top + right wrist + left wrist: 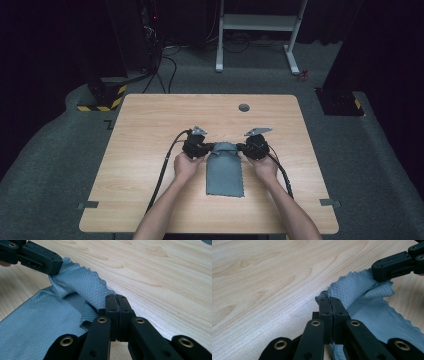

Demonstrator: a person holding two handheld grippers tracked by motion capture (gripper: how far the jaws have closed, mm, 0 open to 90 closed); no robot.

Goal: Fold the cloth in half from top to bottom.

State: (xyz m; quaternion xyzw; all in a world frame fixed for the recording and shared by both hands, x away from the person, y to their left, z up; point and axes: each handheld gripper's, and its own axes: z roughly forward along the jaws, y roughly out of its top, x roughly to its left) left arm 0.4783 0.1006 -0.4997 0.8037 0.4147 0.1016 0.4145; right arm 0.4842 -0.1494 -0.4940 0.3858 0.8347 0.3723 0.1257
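High view: grey cloth [225,172] lying lower centre of worktop [150,125], far edge turned over. Left gripper [331,302] and right gripper [116,301] each clamped on a far corner. Fold looks barely started; most of it left.

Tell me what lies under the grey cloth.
The grey cloth lies on the wooden table; bare wood shows all round it. Anything beneath its middle is covered.

The cloth [225,172] lies on the table [150,130] midway between its left and right edges, nearer the near edge. The left gripper [204,148] sits at the cloth's far-left corner, the right gripper [243,147] at its far-right corner. A round grommet [244,107] lies behind them near the far edge.
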